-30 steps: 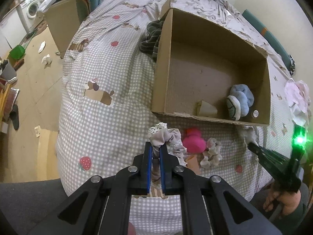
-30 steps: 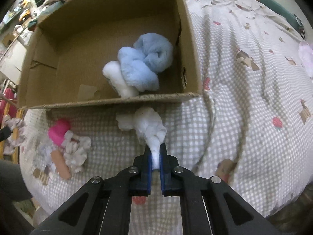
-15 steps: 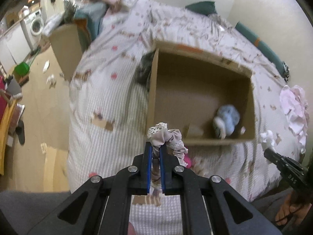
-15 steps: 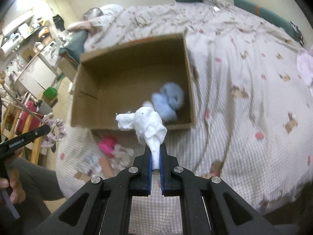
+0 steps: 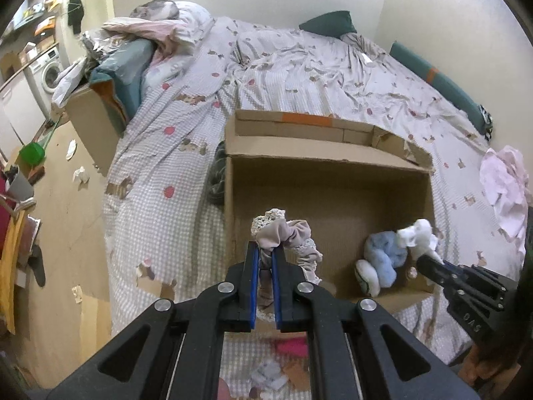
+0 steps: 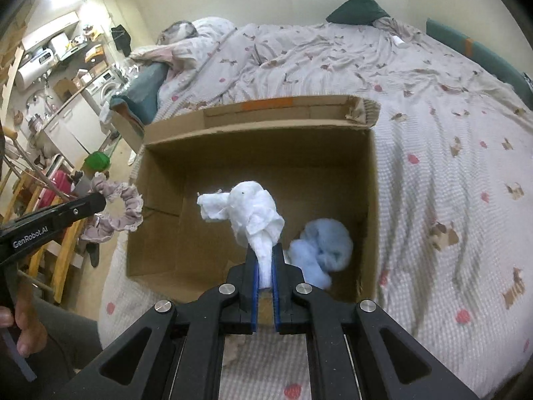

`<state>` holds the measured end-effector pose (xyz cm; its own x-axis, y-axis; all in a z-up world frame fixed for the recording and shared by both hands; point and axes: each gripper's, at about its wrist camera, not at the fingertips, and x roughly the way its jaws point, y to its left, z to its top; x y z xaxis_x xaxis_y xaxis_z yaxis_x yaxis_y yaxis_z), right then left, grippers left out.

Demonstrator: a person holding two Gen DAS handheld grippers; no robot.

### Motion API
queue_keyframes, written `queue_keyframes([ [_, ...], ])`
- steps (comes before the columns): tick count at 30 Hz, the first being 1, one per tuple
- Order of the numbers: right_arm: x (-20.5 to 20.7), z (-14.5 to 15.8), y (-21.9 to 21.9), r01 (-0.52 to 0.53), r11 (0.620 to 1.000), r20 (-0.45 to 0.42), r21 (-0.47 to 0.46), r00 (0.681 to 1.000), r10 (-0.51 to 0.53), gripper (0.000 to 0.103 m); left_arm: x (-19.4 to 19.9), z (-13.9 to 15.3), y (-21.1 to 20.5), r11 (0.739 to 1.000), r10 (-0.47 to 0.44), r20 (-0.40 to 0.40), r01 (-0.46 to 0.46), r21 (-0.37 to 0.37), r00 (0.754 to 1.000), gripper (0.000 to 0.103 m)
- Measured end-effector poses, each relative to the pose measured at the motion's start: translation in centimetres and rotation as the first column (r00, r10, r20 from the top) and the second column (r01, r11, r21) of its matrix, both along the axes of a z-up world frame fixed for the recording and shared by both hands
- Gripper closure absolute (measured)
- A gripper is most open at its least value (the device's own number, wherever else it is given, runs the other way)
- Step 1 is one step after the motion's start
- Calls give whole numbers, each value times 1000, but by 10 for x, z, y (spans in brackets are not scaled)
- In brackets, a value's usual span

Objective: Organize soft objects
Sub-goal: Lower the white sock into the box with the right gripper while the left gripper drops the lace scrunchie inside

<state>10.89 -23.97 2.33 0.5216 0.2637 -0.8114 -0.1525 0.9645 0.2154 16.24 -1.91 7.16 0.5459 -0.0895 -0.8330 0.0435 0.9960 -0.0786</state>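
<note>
While both grippers hang over the cardboard box [image 6: 373, 200] on the bed [image 6: 449, 133], the left gripper [image 5: 265, 260] has its jaws clamped on a scrunchie [image 5: 283, 231] and the right gripper [image 6: 265, 260] pinches a white cloth [image 6: 253, 213]. Looks like the drop-off step, so next they'd just need to open up above the box, beside the blue sock [image 6: 321, 245].

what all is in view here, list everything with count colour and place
box: 1, brown cardboard, open on the bed
blue toy: 1, pale blue, inside box, right near corner
scrunchie: 1, mauve with lace, in left gripper
white cloth: 1, white, in right gripper
bed: 1, checked cover with small prints
pillow: 1, dark green, far end of bed
pink item: 1, bed, near side of box
left gripper: black, blue pads, shut
right gripper: same, shut
</note>
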Motion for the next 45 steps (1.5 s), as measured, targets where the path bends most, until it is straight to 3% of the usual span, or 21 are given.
queue_keyframes([
  [7,18,-44,-3,21,1000,-81,11,997,-20,95,20,-46,-21,999,-36,-32,37,20,999,96],
  [14,24,-62,-3,32,999,-112,31,993,-28,95,27,-80,-30,998,-55,-77,58,35,995,96],
  [23,31,-76,-4,58,997,-158,50,986,-50,95,24,-83,-27,998,-52,-71,55,43,996,96],
  [35,31,-67,-7,72,991,-126,114,990,-58,92,16,-68,-31,997,-69,-32,70,28,997,95],
  [39,27,-56,-12,90,990,-71,112,994,-83,79,14,-62,-32,997,-71,-12,71,29,997,95],
  [41,26,-49,-14,100,987,-38,123,995,-96,62,13,-57,-31,997,-68,1,68,23,998,94],
  [42,25,-45,-15,104,987,-18,125,995,-103,37,13,-55,-31,998,-67,6,67,20,998,89],
  [43,24,-42,-16,108,986,2,130,994,-109,23,12,-53,-30,998,-66,14,66,16,998,85],
  [44,23,-38,-17,114,984,25,135,993,-118,23,12,-52,-31,998,-66,18,66,14,998,69],
  [45,22,-34,-18,118,984,43,136,991,-125,23,11,-50,-30,998,-66,23,66,10,998,45],
])
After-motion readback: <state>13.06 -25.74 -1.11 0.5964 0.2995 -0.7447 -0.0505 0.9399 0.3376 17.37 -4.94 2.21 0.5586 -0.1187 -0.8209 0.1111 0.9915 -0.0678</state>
